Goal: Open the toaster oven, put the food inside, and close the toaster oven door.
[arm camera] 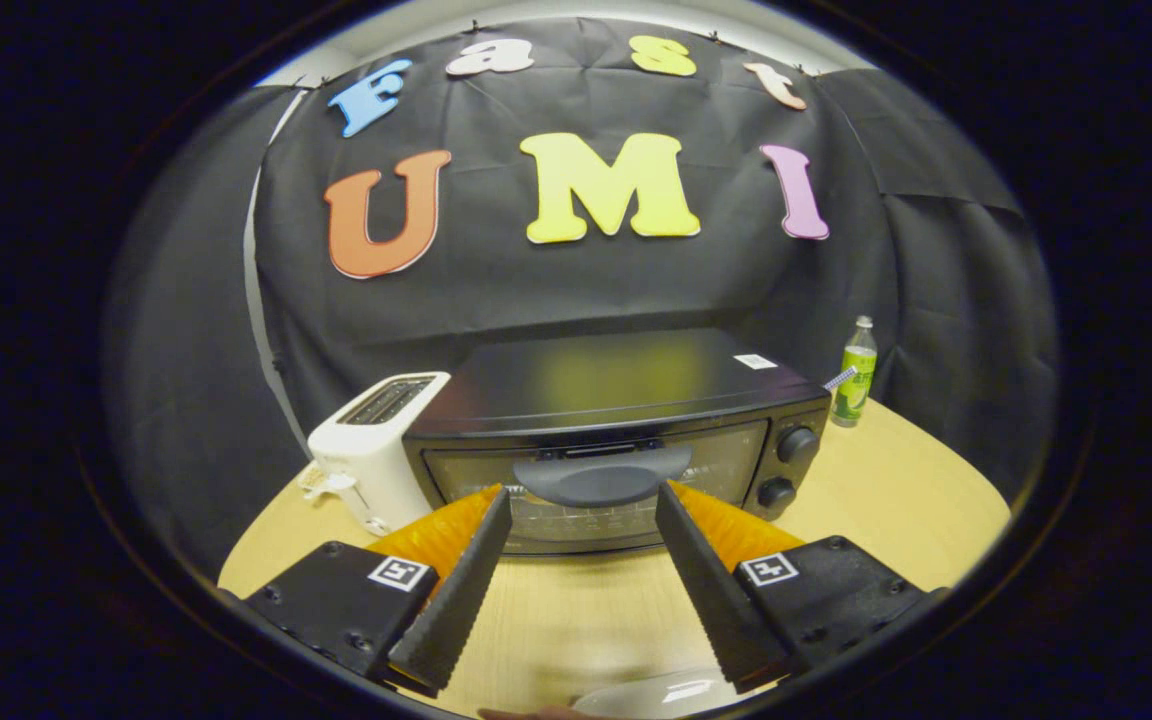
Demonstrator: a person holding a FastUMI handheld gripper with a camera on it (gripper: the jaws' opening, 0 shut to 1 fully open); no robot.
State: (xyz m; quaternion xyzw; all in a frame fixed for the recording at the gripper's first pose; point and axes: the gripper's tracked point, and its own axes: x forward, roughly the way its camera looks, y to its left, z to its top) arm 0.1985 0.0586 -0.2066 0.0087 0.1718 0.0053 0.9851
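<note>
Light wood table [896,480] fronting black cloth wall [576,290], creased, hung from clips along top edge. Pale wall strip [536,12] above cloth. White pop-up toaster [376,450] and green bottle [856,375] standing on table.

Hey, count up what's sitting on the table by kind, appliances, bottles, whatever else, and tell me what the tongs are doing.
Toaster ovens: 1, the black toaster oven, door shut.
Pop-up toasters: 1, the white toaster beside it.
Bottles: 1, the green bottle beyond the oven's knobs.
White dish by the tongs: 1, partly seen.
Total: 4.
The tongs are open, the oven's door handle just ahead.
</note>
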